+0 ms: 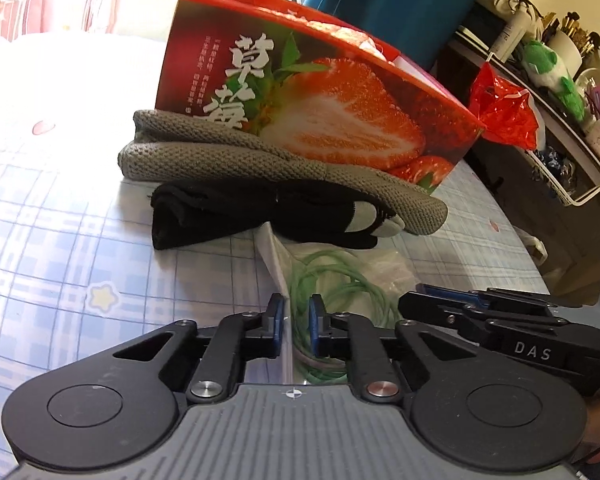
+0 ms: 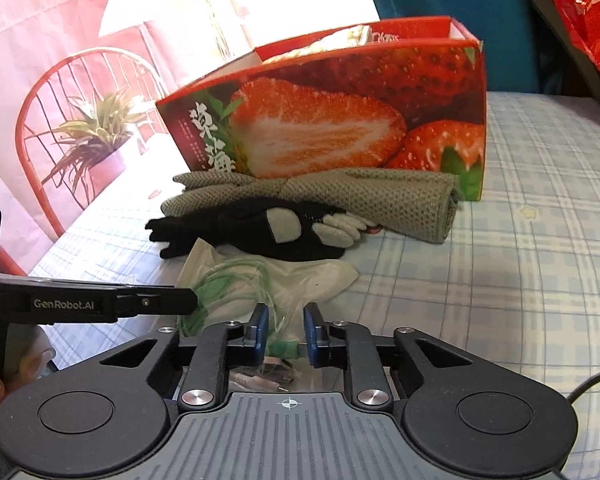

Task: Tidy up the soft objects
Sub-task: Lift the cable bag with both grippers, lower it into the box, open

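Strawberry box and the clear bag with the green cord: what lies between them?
Both views show the grey knitted cloth against the strawberry box, then the black glove overlapping the clear bag.

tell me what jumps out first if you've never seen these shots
The red strawberry box dominates, standing open-topped at the back of the checked tablecloth. Against its front lies a rolled grey knit cloth, with a black glove just before it. Nearest the cameras, a clear plastic bag of green cord sits at the tips of both claws.
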Motion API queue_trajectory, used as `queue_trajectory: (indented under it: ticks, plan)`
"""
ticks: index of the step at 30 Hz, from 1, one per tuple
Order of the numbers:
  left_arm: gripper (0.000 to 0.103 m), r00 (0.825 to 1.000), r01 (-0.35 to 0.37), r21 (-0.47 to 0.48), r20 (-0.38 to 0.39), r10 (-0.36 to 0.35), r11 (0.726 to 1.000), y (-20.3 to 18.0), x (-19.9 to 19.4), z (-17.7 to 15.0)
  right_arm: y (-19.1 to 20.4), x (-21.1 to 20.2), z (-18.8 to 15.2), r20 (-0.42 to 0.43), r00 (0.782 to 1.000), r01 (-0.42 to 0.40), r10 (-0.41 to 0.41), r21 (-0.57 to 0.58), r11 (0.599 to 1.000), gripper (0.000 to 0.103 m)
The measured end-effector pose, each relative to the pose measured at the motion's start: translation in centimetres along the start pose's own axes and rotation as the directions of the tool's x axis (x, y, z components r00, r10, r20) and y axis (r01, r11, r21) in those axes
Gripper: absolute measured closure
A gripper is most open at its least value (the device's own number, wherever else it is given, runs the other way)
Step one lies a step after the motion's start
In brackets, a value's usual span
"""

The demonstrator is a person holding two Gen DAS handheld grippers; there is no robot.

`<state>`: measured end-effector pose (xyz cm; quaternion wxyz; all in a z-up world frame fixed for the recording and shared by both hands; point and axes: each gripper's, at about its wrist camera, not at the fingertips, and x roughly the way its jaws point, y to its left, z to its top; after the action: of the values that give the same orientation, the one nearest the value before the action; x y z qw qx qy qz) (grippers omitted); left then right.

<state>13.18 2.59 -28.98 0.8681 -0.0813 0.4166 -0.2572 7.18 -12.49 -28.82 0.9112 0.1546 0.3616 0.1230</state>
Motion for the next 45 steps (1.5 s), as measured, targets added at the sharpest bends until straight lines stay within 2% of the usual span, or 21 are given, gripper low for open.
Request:
queue_trajectory:
  ticks: [12,28,35,45]
  plan:
    - [0.094,0.990,0.010,0.068,0.142,-0.020,0.998,-1.4,-3.3,2.1,1.5,-2.8,2.4,0.124,0.992,0.005,0.005,-0.078,0.997,0.088]
    - [0.094,0.958,0.009,0.153,0.281,-0.052,0.988,-4.4,-6.9,9.3,2.4,-5.6,9.8,0.256,0.966,0.014,0.026,-0.155,0.988,0.089]
    - [0.094,0.949,0.011,0.176,0.308,-0.066,0.984,-5.4,-7.0,12.8,2.2,-5.6,13.3,0.279,0.960,0.022,0.030,-0.180,0.983,0.089]
    - [0.094,0.954,0.015,0.196,0.292,-0.073,0.980,-5.6,-4.7,17.3,0.5,-4.1,17.4,0.277,0.961,0.048,0.008,-0.195,0.980,0.089]
